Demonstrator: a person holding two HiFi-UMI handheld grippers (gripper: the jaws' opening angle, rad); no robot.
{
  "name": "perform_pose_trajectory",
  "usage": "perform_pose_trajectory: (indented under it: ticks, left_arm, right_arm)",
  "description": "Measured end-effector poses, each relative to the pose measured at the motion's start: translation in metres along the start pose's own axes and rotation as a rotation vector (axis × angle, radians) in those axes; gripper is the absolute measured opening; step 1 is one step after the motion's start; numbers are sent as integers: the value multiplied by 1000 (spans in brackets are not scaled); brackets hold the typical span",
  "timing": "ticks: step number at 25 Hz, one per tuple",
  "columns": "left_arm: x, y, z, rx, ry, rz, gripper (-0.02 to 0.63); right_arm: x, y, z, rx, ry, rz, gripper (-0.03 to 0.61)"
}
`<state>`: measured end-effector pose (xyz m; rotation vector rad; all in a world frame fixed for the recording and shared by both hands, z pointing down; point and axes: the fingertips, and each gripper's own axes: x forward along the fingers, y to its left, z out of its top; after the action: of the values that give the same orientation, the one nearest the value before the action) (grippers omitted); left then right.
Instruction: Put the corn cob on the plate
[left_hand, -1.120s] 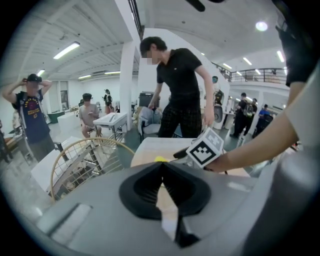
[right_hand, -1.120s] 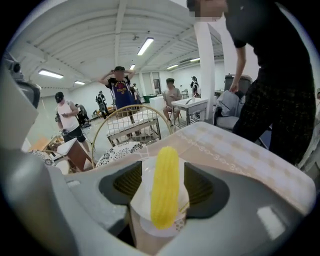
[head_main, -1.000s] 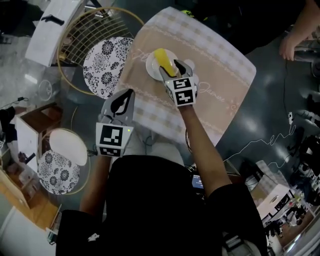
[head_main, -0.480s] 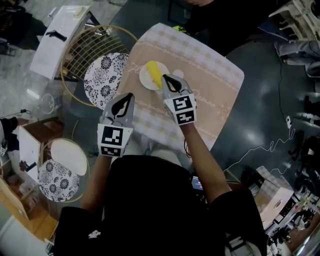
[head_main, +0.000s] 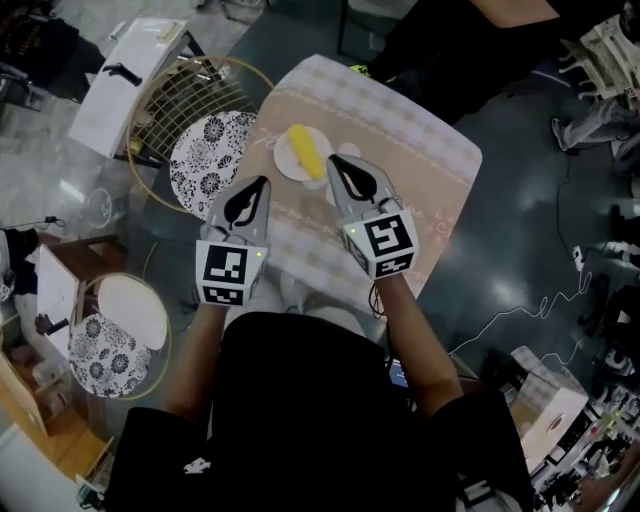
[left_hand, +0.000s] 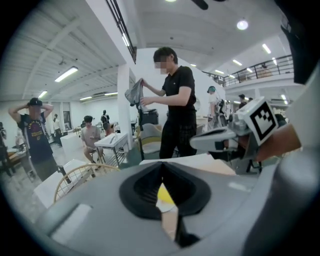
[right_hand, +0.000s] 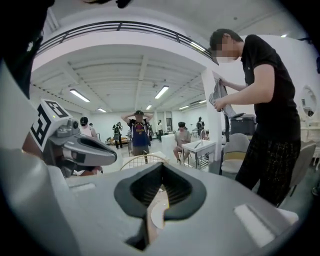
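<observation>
Yellow corn cob (head_main: 306, 150) lies slantwise on a small white plate (head_main: 286, 167), which sits on the cloth-covered bench (head_main: 425, 160), toward its left side as the head view shows it. Nothing grips the cob.

The right gripper (head_main: 334, 159) has its jaws closed tip to tip with nothing held; in the head view its tips show just beside the plate's right edge, apart from the cob. From the right gripper view (right_hand: 161, 165) a sliver of the plate (right_hand: 156, 216) shows through the gap below the closed tips.

The left gripper (head_main: 263, 183) also has its jaws closed and empty, at the bench's left edge, nearer the person than the plate. Its own view (left_hand: 161, 164) shows the cob (left_hand: 165, 194) through the gap under the tips, beyond them and not between the pads.

Left of the bench stands a round wire chair (head_main: 165, 75) with a black-and-white patterned cushion (head_main: 208, 150). A person in black (left_hand: 176, 100) stands beyond the bench, handling a grey cloth (left_hand: 134, 93).
</observation>
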<state>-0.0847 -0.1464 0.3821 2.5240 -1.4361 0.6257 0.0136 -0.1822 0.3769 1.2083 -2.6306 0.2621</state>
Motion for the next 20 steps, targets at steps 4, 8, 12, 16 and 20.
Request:
perform_pose_trajectory:
  ticks: [4, 8, 12, 16, 20]
  left_arm:
    - [-5, -10, 15, 16, -42, -3, 5]
    - [-7, -16, 26, 38, -72, -22, 5]
    - [-11, -17, 39, 49, -107, -34, 5]
    - [-20, -17, 48, 61, -145, -52, 6]
    - [-37, -12, 53, 41, -179, -77, 5]
  right_arm:
    - [-20, 3, 20, 19, -69, 9, 2]
    - [-34, 7, 38, 26, -117, -1, 2]
    - [-45, 17, 53, 20, -148, -6, 2]
    - [-53, 29, 63, 22, -183, -16, 2]
    - [-58, 47, 71, 10, -198, -39, 2]
